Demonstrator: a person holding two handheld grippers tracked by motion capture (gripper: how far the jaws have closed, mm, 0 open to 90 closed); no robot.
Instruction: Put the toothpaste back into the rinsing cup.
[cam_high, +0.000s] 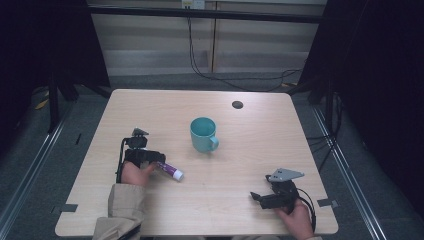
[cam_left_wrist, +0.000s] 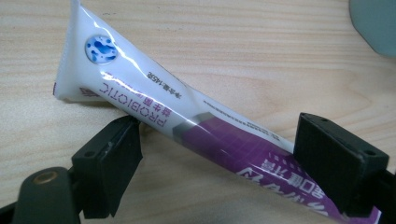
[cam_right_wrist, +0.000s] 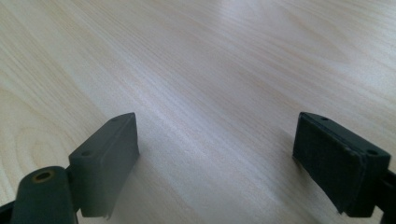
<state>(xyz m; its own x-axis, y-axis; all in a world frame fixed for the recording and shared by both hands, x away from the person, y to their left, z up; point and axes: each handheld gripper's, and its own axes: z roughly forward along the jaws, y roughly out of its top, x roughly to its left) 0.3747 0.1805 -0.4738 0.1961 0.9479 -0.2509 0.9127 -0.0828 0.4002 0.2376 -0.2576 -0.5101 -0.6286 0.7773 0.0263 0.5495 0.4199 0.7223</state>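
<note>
The white-and-purple tube (cam_left_wrist: 187, 119) lies flat on the bench (cam_high: 240, 150), long axis diagonal, cap end toward the person's right, between the left gripper's (cam_left_wrist: 217, 154) released fingers; right gripper (cam_right_wrist: 217, 154) fingers spread, empty.

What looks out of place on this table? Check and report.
Nothing stands out. The tube lies flat on the table, slantwise between the open left gripper's jaws. The mug stands upright; nothing is spilled.

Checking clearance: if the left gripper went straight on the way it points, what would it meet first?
Probably the white and purple plastic tube, lying on the table between the left gripper's open jaws. Beyond it, bare light wooden table.
</note>
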